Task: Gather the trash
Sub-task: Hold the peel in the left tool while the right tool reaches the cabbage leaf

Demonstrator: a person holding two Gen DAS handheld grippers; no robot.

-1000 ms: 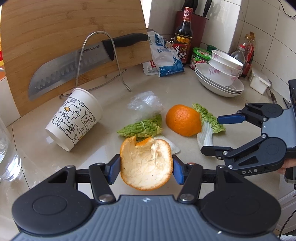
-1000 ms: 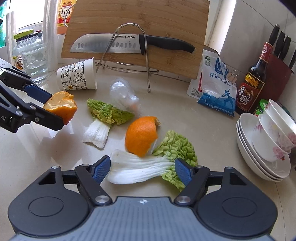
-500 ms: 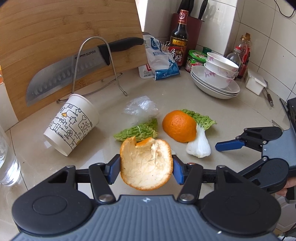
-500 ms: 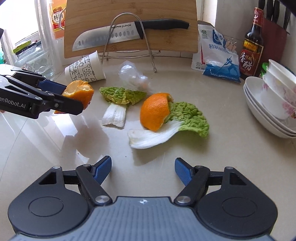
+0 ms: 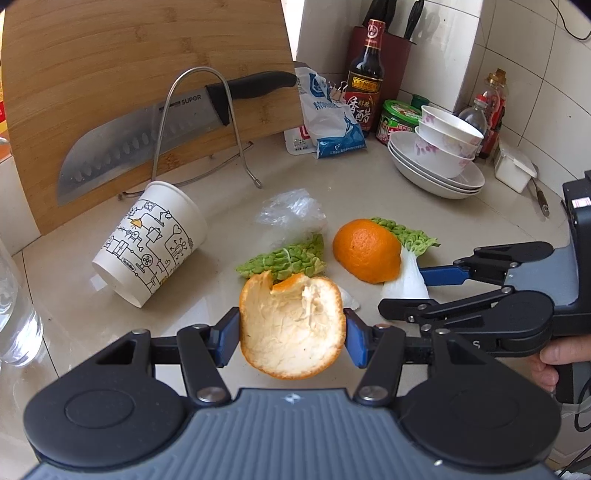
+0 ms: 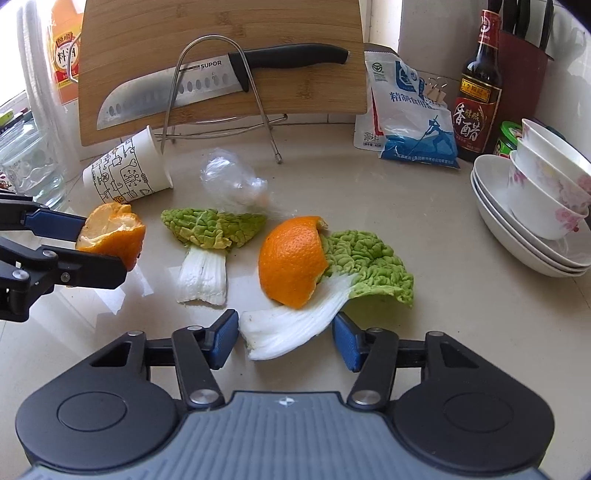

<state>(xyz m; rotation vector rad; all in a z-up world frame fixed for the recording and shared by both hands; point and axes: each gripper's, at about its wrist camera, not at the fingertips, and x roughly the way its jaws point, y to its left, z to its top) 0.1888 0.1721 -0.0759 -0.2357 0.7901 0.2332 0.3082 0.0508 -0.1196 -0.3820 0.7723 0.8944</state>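
My left gripper [image 5: 291, 332] is shut on a cupped piece of orange peel [image 5: 288, 317], held above the counter; the same peel [image 6: 110, 232] shows at the left of the right wrist view. My right gripper [image 6: 285, 334] is low over the counter, its jaws closing. The white stem of a cabbage leaf [image 6: 295, 325] lies between them, and small gaps still show at both pads. A second orange peel [image 6: 291, 258] rests on that leaf. Another cabbage leaf [image 6: 207, 240], crumpled clear plastic [image 6: 232, 181] and a tipped paper cup [image 6: 125, 173] lie beyond.
A cutting board [image 6: 221, 22] with a knife [image 6: 207, 85] on a wire rack stands at the back. Stacked bowls [image 6: 535, 206], a blue-white bag [image 6: 410, 114] and a vinegar bottle [image 6: 476, 92] crowd the right. A glass [image 6: 29, 170] stands at the left.
My right gripper drew back from the cabbage stem, then came in over it again with narrower jaws. The left gripper kept the orange peel in place.
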